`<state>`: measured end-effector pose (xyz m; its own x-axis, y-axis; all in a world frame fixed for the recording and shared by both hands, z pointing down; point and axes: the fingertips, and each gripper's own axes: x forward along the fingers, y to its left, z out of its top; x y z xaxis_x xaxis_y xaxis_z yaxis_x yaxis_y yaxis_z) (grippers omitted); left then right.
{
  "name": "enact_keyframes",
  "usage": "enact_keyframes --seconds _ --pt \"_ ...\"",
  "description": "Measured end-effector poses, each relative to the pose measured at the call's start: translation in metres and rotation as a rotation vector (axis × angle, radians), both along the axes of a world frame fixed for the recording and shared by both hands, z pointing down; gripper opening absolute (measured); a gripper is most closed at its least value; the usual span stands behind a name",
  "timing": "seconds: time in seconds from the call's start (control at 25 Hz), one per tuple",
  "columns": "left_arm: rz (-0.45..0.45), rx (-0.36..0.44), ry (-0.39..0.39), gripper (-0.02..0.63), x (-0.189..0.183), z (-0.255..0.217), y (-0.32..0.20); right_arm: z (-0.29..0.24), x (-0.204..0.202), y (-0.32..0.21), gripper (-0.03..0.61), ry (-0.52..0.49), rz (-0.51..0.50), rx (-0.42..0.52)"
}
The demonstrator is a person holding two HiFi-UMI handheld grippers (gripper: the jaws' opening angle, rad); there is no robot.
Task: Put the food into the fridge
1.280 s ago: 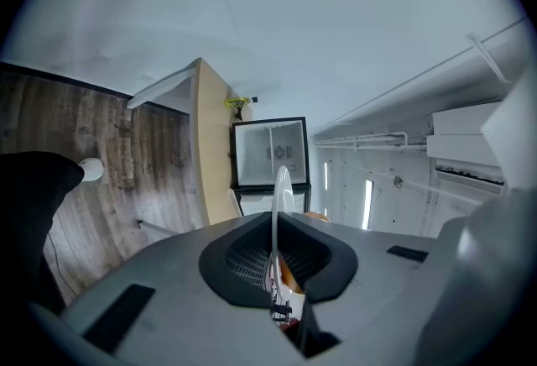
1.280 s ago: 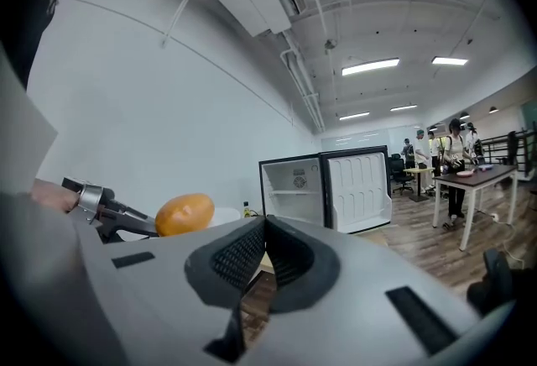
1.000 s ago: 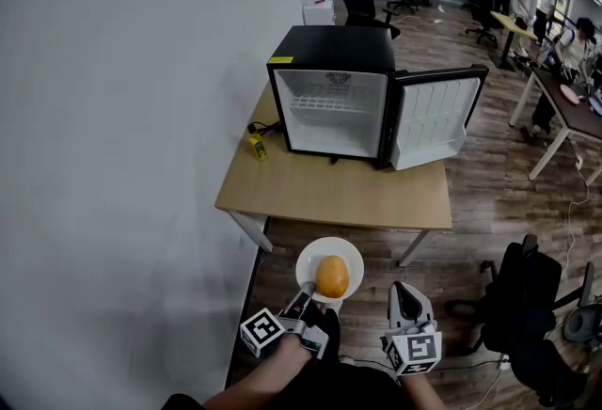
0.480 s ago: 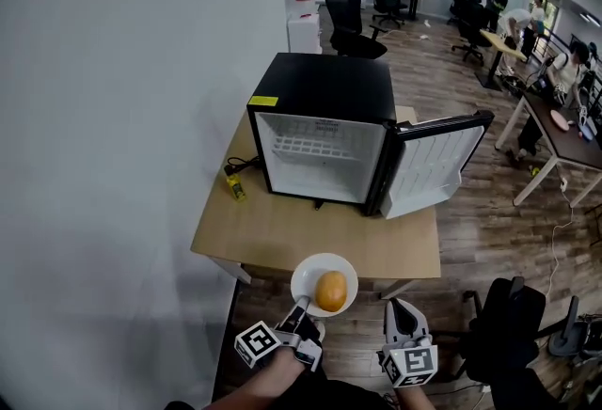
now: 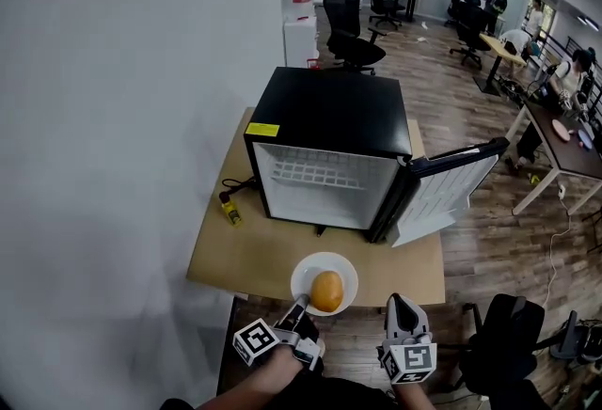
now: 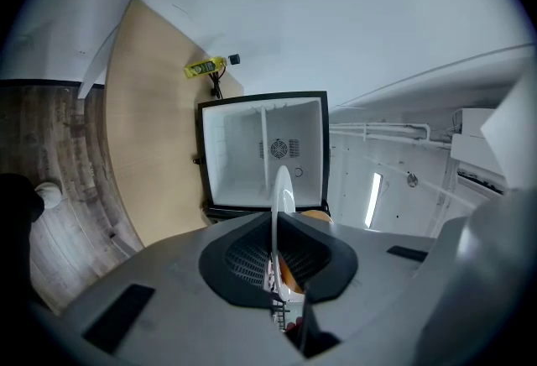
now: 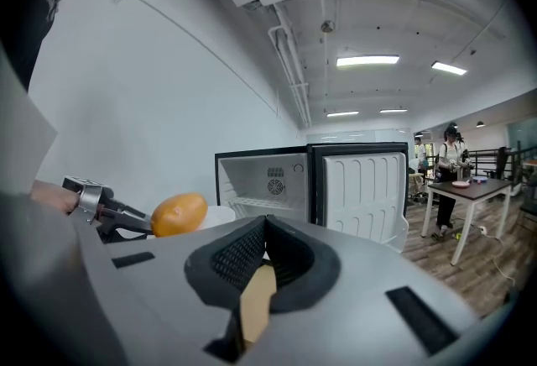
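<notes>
Well, left tool (image 5: 299, 312) clamped on plate (image 5: 308, 269) rim, right tool (image 5: 399, 305) closed, empty; any tilt toward the fridge (image 5: 329, 112) likely rolls the loose orange food (image 5: 326, 291) off.

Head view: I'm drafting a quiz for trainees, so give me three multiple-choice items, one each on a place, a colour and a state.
1. Where does the orange food lie?
A) on a shelf
B) on the floor
C) on the white plate

2. What colour is the outside of the fridge?
A) black
B) white
C) red

3. How is the fridge door?
A) shut
B) open
C) taken off

Answers:
1. C, the food sits on the white plate, which the left gripper holds by the rim.
2. A, the fridge's top and frame are black.
3. B, the door stands swung out to the right, so the white inside shows.
</notes>
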<state>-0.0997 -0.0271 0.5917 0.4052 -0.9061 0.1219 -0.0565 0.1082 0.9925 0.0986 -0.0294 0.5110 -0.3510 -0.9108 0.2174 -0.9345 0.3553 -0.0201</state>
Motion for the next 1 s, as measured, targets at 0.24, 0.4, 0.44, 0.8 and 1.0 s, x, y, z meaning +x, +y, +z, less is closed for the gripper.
enact_keyframes --seconds 0.24,0.4,0.44,0.8,1.0 --pt "0.030 -0.015 -0.010 0.020 -0.013 0.004 -0.038 0.011 -0.020 -0.036 0.060 -0.008 -0.007 -0.029" --pt "0.059 0.006 -0.029 0.020 -0.013 0.006 -0.068 0.014 -0.024 -0.056 0.060 -0.005 0.010 -0.012" --pt "0.065 0.003 -0.031 0.020 -0.010 0.008 -0.073 0.014 -0.022 -0.059 0.060 -0.005 0.013 -0.014" --pt "0.074 -0.013 -0.013 0.020 0.000 0.009 -0.123 0.008 -0.022 -0.099 0.060 -0.024 0.009 0.028" --pt "0.070 -0.004 -0.030 0.020 0.007 0.006 -0.158 0.005 -0.023 -0.121 0.060 -0.025 -0.020 0.043"
